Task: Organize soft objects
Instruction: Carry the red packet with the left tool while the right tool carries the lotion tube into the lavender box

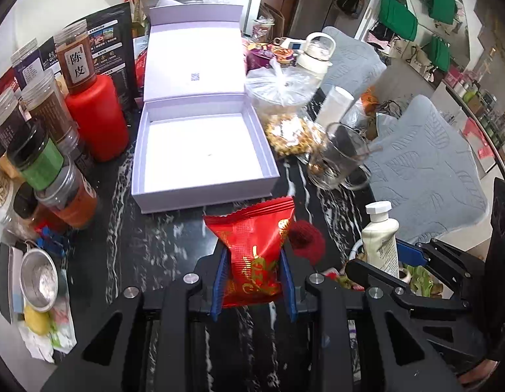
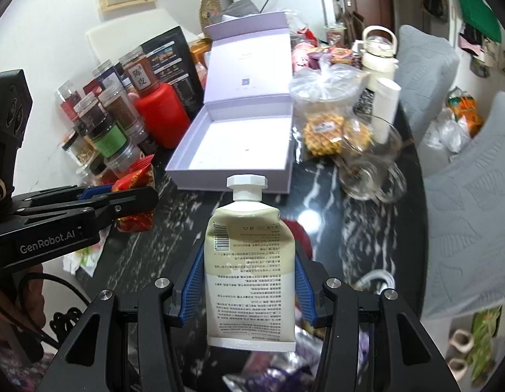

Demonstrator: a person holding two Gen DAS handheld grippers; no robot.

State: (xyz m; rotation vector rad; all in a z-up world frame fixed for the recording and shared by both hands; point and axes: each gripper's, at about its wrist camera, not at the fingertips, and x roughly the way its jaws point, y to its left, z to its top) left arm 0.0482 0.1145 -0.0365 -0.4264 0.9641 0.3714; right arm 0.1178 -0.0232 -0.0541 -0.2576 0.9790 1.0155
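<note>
Spice jars [image 1: 40, 137] and red bottle [image 1: 97, 114] crowded counter [image 1: 148, 248] at 9 o'clock. Left tool [image 1: 254, 281] clamped on red snack packet [image 1: 255, 248], held above counter just short of open lilac box [image 1: 203, 150] at 12 o'clock. Box interior bare. Right tool [image 2: 249, 281] clamped on cream tube [image 2: 249, 261], white cap up, box again at 12 o'clock. Bagged waffles [image 2: 324, 134] and glass mug [image 2: 370, 163] stood at 2 o'clock beside box.
</note>
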